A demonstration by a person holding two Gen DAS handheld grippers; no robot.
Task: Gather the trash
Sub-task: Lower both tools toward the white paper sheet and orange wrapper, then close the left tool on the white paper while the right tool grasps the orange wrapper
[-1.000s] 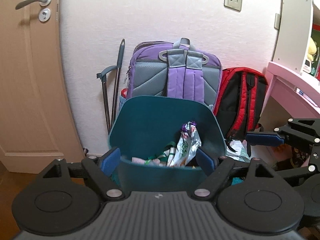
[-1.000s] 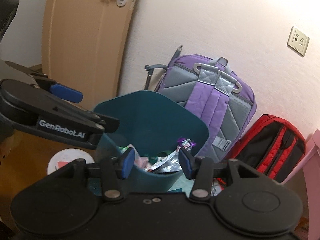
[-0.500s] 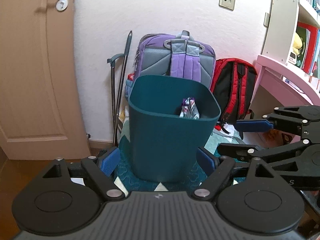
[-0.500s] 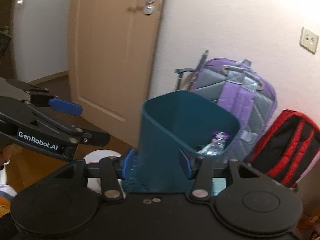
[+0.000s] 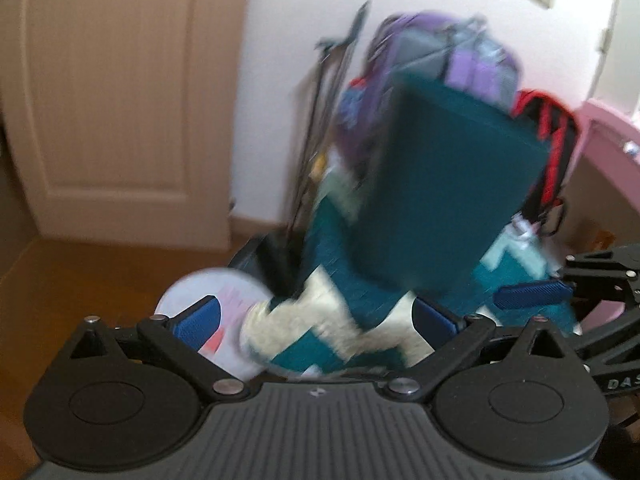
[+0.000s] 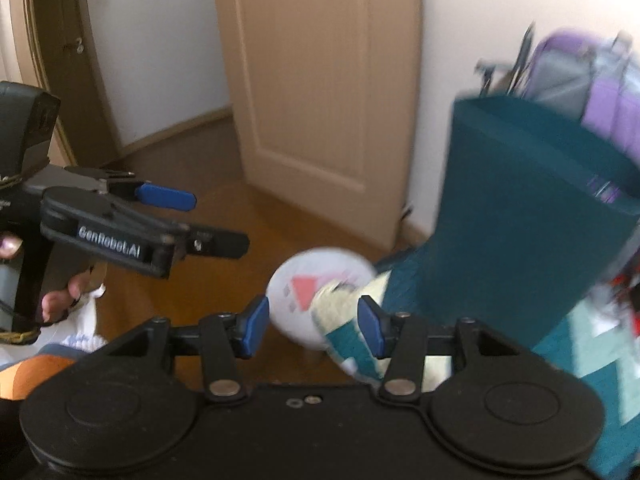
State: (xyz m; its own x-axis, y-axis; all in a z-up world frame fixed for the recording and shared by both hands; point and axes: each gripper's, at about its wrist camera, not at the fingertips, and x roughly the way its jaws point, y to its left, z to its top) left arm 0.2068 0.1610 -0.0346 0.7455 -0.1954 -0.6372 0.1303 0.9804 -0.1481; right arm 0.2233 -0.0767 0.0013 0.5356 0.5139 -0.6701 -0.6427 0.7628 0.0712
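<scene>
Trash, a round white paper plate (image 6: 316, 280) with a red mark, lies on the wooden floor half under the teal-and-cream rug's (image 6: 352, 332) corner, just beside the tall teal plastic bin (image 6: 516, 216). Both pairs of tongs are spread and empty: the right tongs (image 6: 314, 326) hang over the plate, while the left tongs (image 5: 316, 320) have just opened wider. I'd worry about pinching rug along with plate, or knocking the bin.

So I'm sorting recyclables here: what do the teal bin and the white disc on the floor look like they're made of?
The teal bin looks like moulded plastic: smooth, matte, one-piece walls. The white disc looks like paper or thin plastic, flat with a printed red shape; motion blur leaves that open.
</scene>
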